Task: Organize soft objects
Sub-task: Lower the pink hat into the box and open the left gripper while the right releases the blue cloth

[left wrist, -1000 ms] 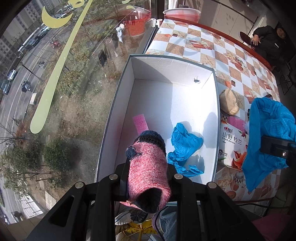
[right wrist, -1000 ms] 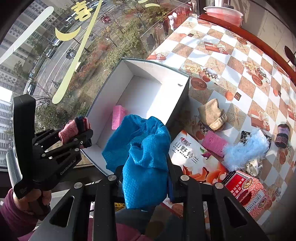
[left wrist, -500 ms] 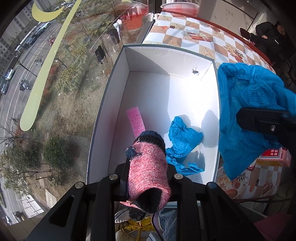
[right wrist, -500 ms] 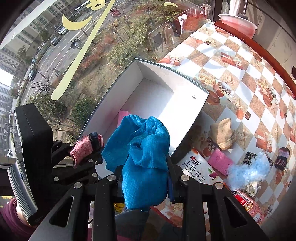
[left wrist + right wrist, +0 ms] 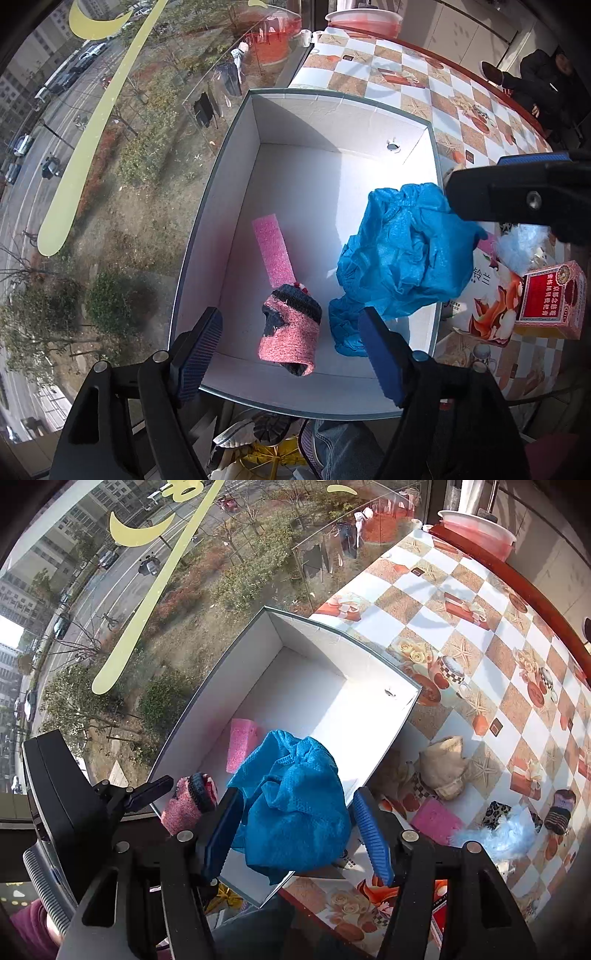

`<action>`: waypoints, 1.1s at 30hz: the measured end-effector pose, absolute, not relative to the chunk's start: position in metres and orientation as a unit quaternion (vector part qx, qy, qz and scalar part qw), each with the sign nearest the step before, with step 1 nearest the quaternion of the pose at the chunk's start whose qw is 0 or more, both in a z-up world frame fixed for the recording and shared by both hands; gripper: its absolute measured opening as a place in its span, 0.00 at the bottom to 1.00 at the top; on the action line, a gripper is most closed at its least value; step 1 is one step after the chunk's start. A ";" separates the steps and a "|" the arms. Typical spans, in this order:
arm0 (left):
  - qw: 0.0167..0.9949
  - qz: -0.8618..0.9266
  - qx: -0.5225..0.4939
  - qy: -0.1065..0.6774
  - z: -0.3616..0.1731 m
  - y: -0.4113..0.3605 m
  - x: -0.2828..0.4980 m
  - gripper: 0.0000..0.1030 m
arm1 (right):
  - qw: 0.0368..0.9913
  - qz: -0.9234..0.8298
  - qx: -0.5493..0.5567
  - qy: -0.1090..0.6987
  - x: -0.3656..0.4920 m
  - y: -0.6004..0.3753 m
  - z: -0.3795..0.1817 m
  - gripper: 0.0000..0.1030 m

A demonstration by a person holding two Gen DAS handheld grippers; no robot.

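Pink sock [image 5: 290, 332] free between opening left tongs [image 5: 291, 354] | blue cloth [image 5: 291, 812] between opening right tongs [image 5: 295, 834] | white box [image 5: 236, 192] below

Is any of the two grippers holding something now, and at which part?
Nothing is held. Both jaws are opening: the pink sock drops free of the left gripper, and the blue cloth sits loose in the right gripper.

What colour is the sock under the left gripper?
The sock is pink knit with dark navy cuff and toe, clearest in the left wrist view.
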State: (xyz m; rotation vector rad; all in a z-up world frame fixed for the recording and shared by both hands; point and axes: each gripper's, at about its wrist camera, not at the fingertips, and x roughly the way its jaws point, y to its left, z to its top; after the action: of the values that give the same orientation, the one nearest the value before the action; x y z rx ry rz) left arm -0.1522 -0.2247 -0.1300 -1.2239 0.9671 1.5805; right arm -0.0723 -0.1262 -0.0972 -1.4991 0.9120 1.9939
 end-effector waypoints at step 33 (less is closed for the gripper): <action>0.475 0.640 -0.486 0.360 -0.107 -0.207 -0.129 1.00 | 0.271 0.694 -0.532 0.402 -0.016 -0.104 -0.091 0.99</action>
State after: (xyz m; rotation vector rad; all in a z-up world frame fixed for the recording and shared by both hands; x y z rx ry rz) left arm -0.1290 -0.2074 -0.1065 -1.1874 0.8809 1.5641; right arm -0.0159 -0.1044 -0.0909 -1.4320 1.0829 1.8702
